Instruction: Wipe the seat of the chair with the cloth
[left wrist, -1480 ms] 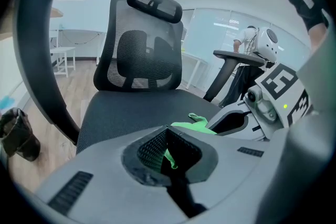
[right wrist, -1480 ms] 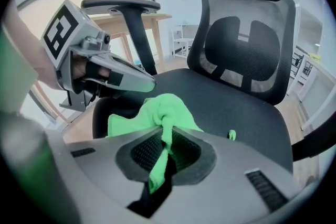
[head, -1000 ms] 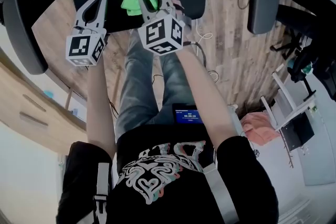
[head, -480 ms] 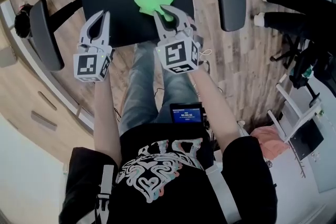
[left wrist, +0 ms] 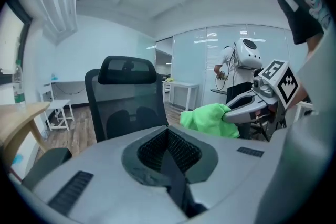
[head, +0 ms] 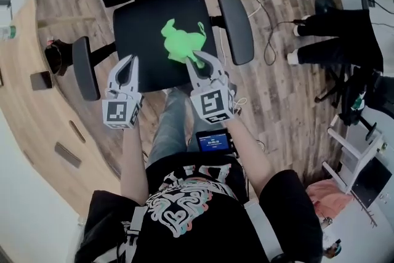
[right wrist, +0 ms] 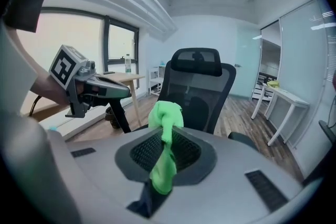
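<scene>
**Head view.** The right gripper [head: 200,62] had its jaws closed on the near edge of the green cloth [head: 180,41]. The cloth sat bunched over the front right part of the black chair seat [head: 143,24]. The left gripper [head: 127,68] was at the seat's front edge, near the armrest [head: 85,76] at the view's left and well apart from the cloth. I could not judge its jaw gap from here. Only this view showed me the seat, and I could not tell whether the cloth touched it.

**Left gripper view.** Its jaws were pressed together with nothing between them. This view gave me a side look at the cloth, a loose bunch at the right gripper's tips. The mesh backrest [left wrist: 126,97] stood beyond.

**Right gripper view.** Its jaws were clamped on the cloth. One strip ran down between them and a fold stood above the tips. The left gripper and its marker cube showed at the left.
</scene>
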